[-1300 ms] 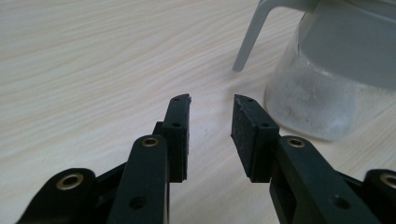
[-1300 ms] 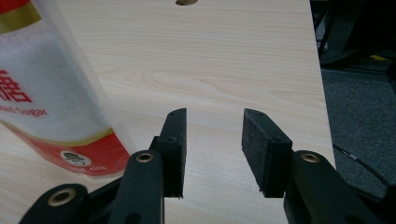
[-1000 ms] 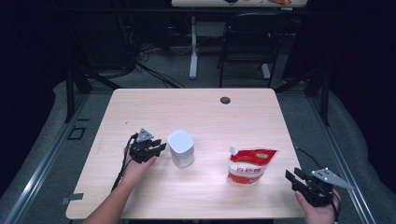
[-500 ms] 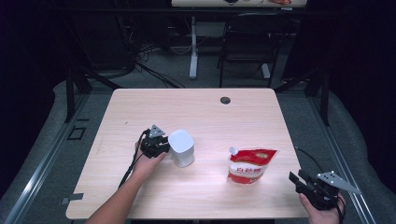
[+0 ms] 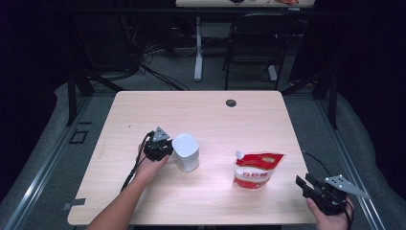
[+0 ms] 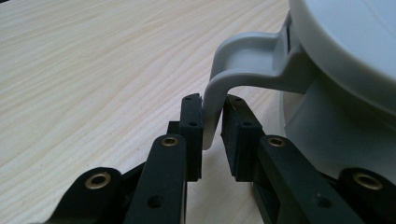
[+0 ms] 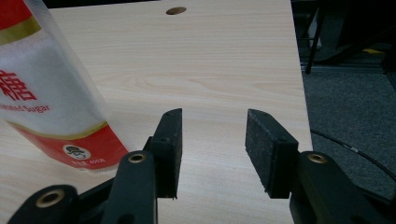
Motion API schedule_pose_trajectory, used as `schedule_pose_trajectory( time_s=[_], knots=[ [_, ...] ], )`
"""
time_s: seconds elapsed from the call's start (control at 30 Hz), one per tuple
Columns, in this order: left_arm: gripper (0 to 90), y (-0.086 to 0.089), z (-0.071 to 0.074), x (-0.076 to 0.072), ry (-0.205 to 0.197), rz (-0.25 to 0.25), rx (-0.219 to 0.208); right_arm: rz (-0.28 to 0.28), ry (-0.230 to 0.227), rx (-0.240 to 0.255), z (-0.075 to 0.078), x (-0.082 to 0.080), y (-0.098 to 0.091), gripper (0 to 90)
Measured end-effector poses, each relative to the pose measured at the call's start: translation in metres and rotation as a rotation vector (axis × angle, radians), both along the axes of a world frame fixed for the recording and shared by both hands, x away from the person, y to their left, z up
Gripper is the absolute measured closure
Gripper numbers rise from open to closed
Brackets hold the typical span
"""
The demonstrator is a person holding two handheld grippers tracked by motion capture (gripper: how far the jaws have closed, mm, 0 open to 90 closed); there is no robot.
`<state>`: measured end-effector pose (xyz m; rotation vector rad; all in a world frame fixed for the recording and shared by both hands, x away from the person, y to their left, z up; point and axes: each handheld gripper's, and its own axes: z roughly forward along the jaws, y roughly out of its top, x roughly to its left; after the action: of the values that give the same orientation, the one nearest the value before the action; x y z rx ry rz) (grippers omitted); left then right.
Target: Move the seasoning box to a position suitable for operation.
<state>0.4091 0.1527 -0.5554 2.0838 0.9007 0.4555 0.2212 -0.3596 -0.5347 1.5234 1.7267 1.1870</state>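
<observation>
From the high view, the left gripper (image 5: 165, 149) sits hard against the left side of a white lidded container (image 5: 186, 152) that stands upright near the middle of the wooden table (image 5: 201, 115), but the contact itself is too small to read there. The left gripper view supplies it: the container's grey handle (image 6: 233, 65) arches out from under the lid rim and bends down, and its hanging end stands between the two black pads (image 6: 191, 126). The jaws have just been closing on it; the left pad lies against the handle, while a thin sliver of gap seems to remain at the right pad, so a firm pinch is not certain. The container's lid is pale grey-white and smooth, the body below it slightly translucent.

The high view also places the right gripper (image 5: 311, 186) at the table's near right corner, apart from a red and white pouch (image 5: 256, 168) with a spout at its upper left corner. The right gripper view (image 7: 212, 149) shows what the high view cannot: the jaws stand wide with only bare table between them, and the pouch (image 7: 51, 93), just to their left, bears red characters and the word "Sugar". A round cable hole (image 7: 176, 10) lies at the table's far edge.
</observation>
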Motion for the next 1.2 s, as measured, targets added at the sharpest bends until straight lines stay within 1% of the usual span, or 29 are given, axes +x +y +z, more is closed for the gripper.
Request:
schedule_pose_trajectory(
  time_s=[0.17,0.33,0.4,0.47,0.5,0.53,0.6,0.63,0.67,0.7,0.73,0.77,0.8,0.83,0.9,1.07,1.1,1.17,1.2],
  knots=[
    [80.3,0.005,0.001,-0.007,0.014,0.006,0.002,-0.004,-0.001,0.002,0.000,-0.001,0.000,56.7],
    [81.8,0.010,0.002,-0.018,0.023,0.012,0.008,-0.002,-0.001,0.001,0.001,0.000,0.000,56.6],
    [82.2,0.010,0.004,-0.022,0.022,0.021,0.024,0.000,-0.001,0.004,0.001,0.000,0.001,56.5],
    [82.6,0.009,0.004,-0.029,0.027,0.033,0.028,0.001,0.000,-0.003,0.001,0.000,0.002,56.4],
    [82.7,0.009,0.004,-0.029,0.027,0.033,0.028,0.001,0.000,-0.003,0.001,0.000,0.002,56.4],
    [82.8,0.009,0.006,-0.034,0.035,0.040,0.036,0.008,-0.001,-0.002,0.002,0.000,0.003,55.7],
    [82.9,0.008,0.006,-0.037,0.040,0.044,0.042,0.009,0.000,-0.004,0.002,0.000,0.003,55.6],
    [83.0,0.008,0.008,-0.039,0.052,0.041,0.054,0.011,-0.003,0.000,0.002,0.000,0.003,55.5],
    [83.1,0.008,0.009,-0.041,0.059,0.043,0.054,0.011,-0.005,0.005,0.002,0.000,0.003,55.5],
    [83.1,0.007,0.010,-0.042,0.064,0.044,0.062,0.012,-0.008,0.008,0.002,0.000,0.004,55.5],
    [83.2,0.007,0.010,-0.044,0.063,0.050,0.063,0.012,-0.007,0.005,0.003,0.000,0.004,55.5],
    [83.4,0.007,0.010,-0.046,0.072,0.048,0.065,0.014,-0.011,0.006,0.003,0.000,0.004,55.5],
    [83.6,0.006,0.011,-0.048,0.073,0.047,0.071,0.015,-0.015,0.007,0.003,-0.001,0.004,55.6],
    [83.6,0.006,0.011,-0.052,0.079,0.052,0.067,0.017,-0.014,0.006,0.004,-0.001,0.004,55.5],
    [83.5,0.006,0.011,-0.054,0.079,0.057,0.063,0.018,-0.017,0.009,0.003,-0.001,0.005,55.6],
    [83.7,0.003,0.013,-0.066,0.086,0.064,0.076,0.023,-0.015,0.004,0.004,-0.002,0.005,55.6],
    [83.7,0.002,0.014,-0.069,0.077,0.069,0.084,0.024,-0.016,0.004,0.004,-0.003,0.005,55.6],
    [83.6,0.001,0.016,-0.074,0.064,0.061,0.098,0.028,-0.021,0.005,0.005,-0.003,0.007,55.8],
    [83.7,0.001,0.016,-0.077,0.071,0.048,0.098,0.030,-0.022,0.007,0.005,-0.003,0.008,56.0]
  ],
)
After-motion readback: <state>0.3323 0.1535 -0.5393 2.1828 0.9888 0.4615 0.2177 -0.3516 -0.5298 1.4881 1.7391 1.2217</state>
